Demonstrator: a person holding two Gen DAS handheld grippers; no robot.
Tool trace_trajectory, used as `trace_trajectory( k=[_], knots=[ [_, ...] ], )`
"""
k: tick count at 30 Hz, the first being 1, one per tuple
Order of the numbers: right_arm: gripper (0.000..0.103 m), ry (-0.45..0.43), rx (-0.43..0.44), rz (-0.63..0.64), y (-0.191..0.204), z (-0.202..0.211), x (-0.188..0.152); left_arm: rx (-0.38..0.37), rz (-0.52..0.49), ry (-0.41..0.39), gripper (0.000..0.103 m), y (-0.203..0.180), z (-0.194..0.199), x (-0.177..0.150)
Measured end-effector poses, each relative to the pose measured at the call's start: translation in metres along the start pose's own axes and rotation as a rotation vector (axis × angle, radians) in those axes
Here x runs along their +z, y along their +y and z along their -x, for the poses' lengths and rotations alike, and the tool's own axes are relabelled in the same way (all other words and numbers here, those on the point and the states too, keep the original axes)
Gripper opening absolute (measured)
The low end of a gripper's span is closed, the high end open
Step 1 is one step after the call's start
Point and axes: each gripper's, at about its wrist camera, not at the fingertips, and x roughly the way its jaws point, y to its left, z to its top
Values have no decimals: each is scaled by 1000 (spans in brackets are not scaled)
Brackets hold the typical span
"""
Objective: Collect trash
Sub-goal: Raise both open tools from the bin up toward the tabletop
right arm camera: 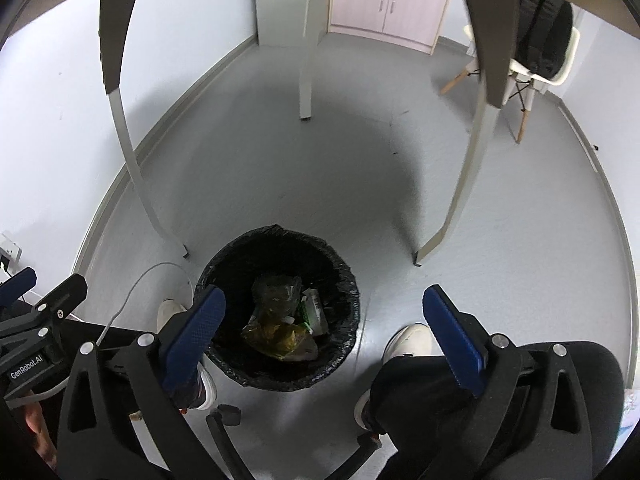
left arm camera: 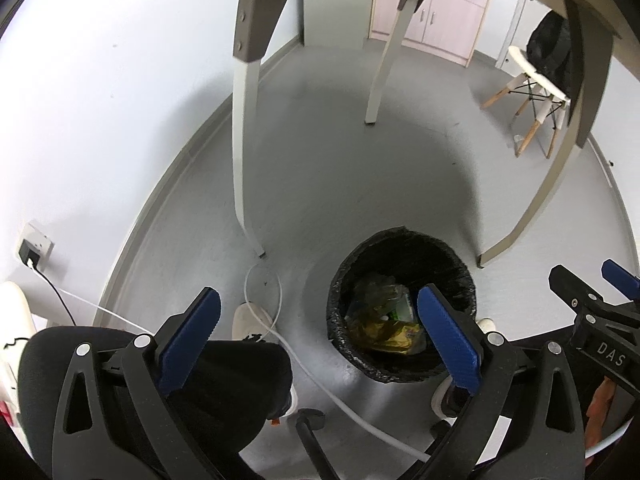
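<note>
Seen from above, looking steeply down past a seated person's dark-trousered knees and pale shoes. Both tongs spread wide and pinching nothing: left tongs [left arm camera: 320,336] with blue pads apart, right tongs [right arm camera: 324,328] likewise, nothing between either pair. Just beyond and below the tips, on the grey floor [right arm camera: 280,168], stood a round bin [right arm camera: 224,264] lined with a black bag. Inside it lay the trash [right arm camera: 280,320]: a crumpled yellow wrapper, clear plastic and a scrap of packaging, well clear of the pads. Judged to be the moment right after a drop into the bin, so next needed: lifting away and seeking another piece. A white cable [left arm camera: 272,320] curled beside the bin. Farther off, table legs [right arm camera: 128,148], then a chair and a pink cupboard.
</note>
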Motion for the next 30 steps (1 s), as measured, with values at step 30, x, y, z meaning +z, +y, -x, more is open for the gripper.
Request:
trace_trajectory(
  k=[30],
  knots=[
    [95, -265, -54, -76, -49, 187, -27, -72, -50, -230, 97, -22, 166, -18]
  ],
)
